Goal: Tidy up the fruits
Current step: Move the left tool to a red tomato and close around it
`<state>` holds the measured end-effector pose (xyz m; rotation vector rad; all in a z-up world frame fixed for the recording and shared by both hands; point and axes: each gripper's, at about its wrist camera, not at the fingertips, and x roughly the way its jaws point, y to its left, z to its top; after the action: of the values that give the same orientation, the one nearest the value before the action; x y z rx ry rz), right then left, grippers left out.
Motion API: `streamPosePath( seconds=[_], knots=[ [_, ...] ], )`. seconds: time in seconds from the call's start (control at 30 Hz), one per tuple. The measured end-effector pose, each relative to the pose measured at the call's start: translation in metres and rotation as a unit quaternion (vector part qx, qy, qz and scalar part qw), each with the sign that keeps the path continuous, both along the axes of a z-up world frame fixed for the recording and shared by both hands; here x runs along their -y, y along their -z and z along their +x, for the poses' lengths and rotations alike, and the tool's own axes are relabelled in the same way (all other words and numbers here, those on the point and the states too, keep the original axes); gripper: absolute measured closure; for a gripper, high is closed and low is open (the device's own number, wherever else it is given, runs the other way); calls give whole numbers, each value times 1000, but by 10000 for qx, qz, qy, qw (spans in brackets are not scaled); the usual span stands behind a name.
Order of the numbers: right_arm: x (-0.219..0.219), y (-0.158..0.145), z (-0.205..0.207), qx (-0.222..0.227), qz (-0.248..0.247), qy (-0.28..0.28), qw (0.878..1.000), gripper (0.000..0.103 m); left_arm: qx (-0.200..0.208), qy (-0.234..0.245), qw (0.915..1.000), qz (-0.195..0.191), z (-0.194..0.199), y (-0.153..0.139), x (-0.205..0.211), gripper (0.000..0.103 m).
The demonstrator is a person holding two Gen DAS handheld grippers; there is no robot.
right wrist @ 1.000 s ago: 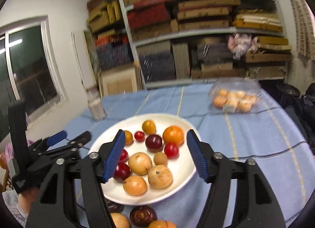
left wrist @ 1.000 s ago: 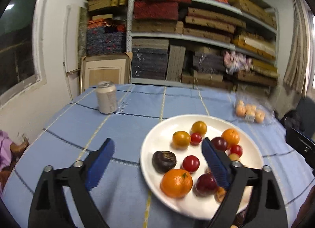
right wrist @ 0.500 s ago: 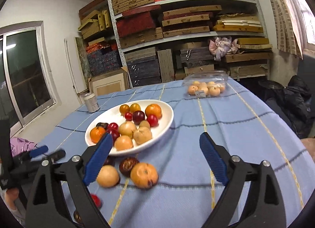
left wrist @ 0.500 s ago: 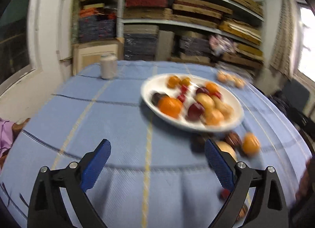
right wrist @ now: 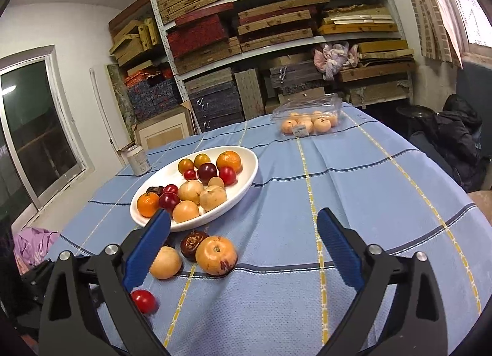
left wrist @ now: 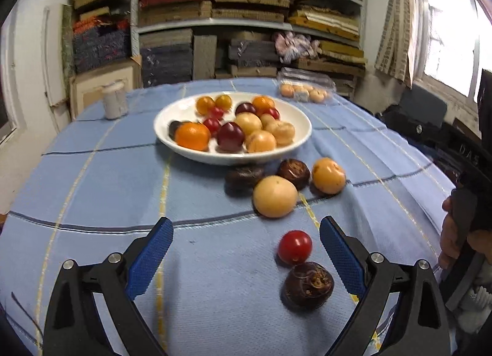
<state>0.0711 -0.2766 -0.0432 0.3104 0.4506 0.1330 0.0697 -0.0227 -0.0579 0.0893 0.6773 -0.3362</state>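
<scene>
Left gripper (left wrist: pixel 246 251) spread wide, blue pads (left wrist: pixel 150 259) gripping nothing, low in the frame over the blue checked tablecloth (left wrist: pixel 101 190). Between the pads toward the lower right: a small red tomato (left wrist: pixel 294 247), and just below it, close or perhaps touching, a dark brown wrinkled fruit (left wrist: pixel 308 284). Above those, at frame centre: a pale yellow round fruit (left wrist: pixel 275 196), an orange-yellow fruit (left wrist: pixel 328 175) to its right, and two dark brown fruits (left wrist: pixel 293 173) between them and the plate, the left one partly under the rim. Higher still, a white plate (left wrist: pixel 295 116) piled with a tangerine (left wrist: pixel 192 135), dark red plums, small tomatoes and pale tan fruits. Upper left, a can (left wrist: pixel 113 103), blurred; upper right, a clear plastic box of small orange fruits (left wrist: pixel 303 90).

Right gripper (right wrist: pixel 243 250) also opened wide and holding nothing, low in its frame. Left pad (right wrist: pixel 147 253) overlapping the plate (right wrist: pixel 249 171) rim and a pale fruit (right wrist: pixel 166 262). Beside that, a dark fruit (right wrist: pixel 191 242) and a larger orange-yellow fruit (right wrist: pixel 216 254). Lower left, the red tomato (right wrist: pixel 143 300). Plastic box (right wrist: pixel 309 116) in the upper centre, can (right wrist: pixel 138 159) at left, shelves of stacked boxes (right wrist: pixel 276 27) behind.
</scene>
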Motion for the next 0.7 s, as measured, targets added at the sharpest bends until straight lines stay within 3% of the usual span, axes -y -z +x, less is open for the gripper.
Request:
streamPosePath(
  seconds=[0.4,0.7],
  knots=[
    [4,5,7,-258,207,2,9995,8,-544,143,9964,641,27,22,27,6],
    [5,8,9,-332,277,-11,9991,8,-635,-511,9959,383,40,22,-10,7]
  ],
)
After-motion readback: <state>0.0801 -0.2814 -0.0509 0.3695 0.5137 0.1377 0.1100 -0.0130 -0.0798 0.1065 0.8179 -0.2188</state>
